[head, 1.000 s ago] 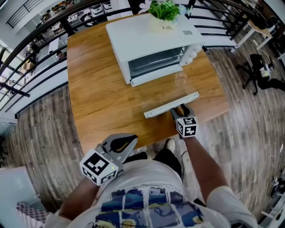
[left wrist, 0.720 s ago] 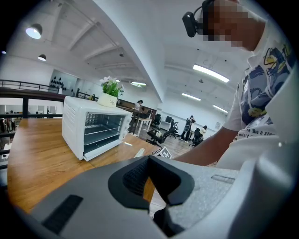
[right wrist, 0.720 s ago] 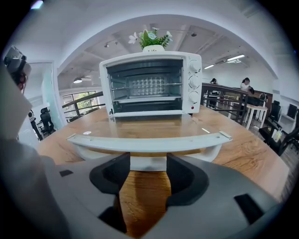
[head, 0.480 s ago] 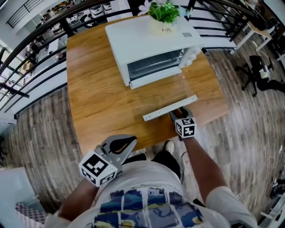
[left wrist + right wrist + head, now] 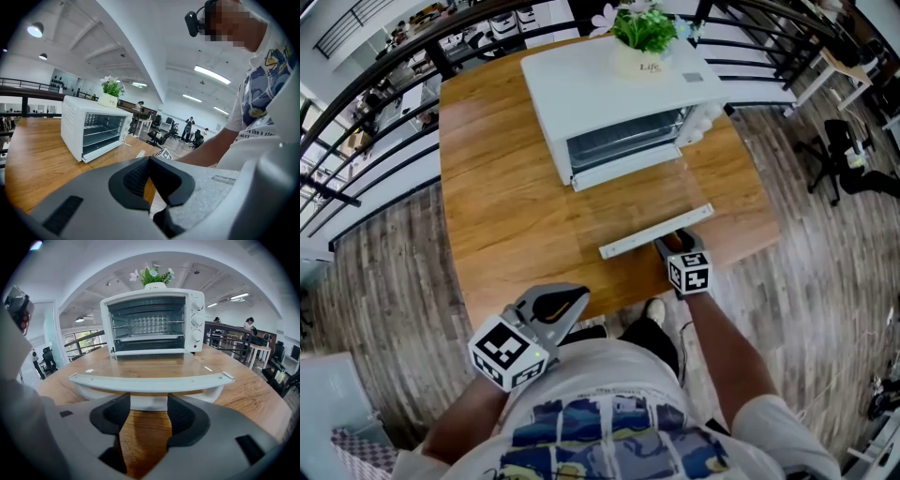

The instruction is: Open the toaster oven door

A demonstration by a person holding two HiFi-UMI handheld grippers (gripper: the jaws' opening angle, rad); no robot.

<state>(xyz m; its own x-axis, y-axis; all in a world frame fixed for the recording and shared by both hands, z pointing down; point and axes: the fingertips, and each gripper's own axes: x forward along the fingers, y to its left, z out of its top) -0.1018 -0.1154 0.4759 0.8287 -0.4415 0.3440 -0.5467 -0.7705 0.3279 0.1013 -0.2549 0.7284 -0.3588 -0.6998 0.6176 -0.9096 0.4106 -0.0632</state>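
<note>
A white toaster oven (image 5: 619,94) stands at the far side of the wooden table (image 5: 497,187). Its glass door (image 5: 637,202) lies folded down flat, and the rack inside shows (image 5: 152,322). The door's white handle (image 5: 656,231) runs across just ahead of my right gripper (image 5: 670,242). That gripper's jaws have just been opening. They stand apart (image 5: 144,401) with the handle (image 5: 150,382) just beyond the tips and nothing pressed between the pads. My left gripper (image 5: 572,300) is held near my body off the table's near edge, with its jaws meeting (image 5: 149,161) and nothing in them.
A potted plant (image 5: 645,37) sits on top of the oven. Black railings (image 5: 375,122) run round the table's far side and left. An office chair (image 5: 839,150) stands on the plank floor at the right. My shoes (image 5: 658,305) show below the table's near edge.
The door handle and my right gripper sit slightly nearer to me than a second ago. My left gripper has stayed where it was.
</note>
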